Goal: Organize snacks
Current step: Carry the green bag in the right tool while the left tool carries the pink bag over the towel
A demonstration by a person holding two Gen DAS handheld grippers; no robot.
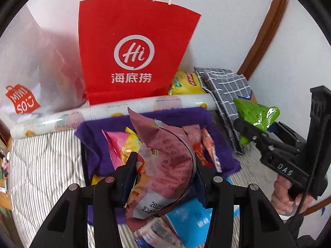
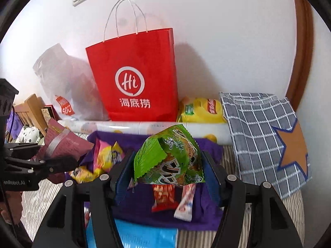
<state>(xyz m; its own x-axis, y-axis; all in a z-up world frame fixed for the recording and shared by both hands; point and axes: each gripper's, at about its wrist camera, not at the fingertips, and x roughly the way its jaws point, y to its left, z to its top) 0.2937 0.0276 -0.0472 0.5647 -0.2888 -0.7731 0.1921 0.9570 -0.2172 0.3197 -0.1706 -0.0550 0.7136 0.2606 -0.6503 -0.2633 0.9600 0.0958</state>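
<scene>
Your left gripper (image 1: 165, 177) is pinching a maroon snack bag (image 1: 165, 161) at the lower centre of its frame, and your right gripper (image 2: 165, 175) is clamped on a green snack bag (image 2: 169, 157). Both hang over the purple bin (image 2: 209, 212) full of packets. Behind it there's a red paper bag (image 2: 136, 70) against the wall, with a plaid cloth (image 2: 260, 132) on the right.
</scene>
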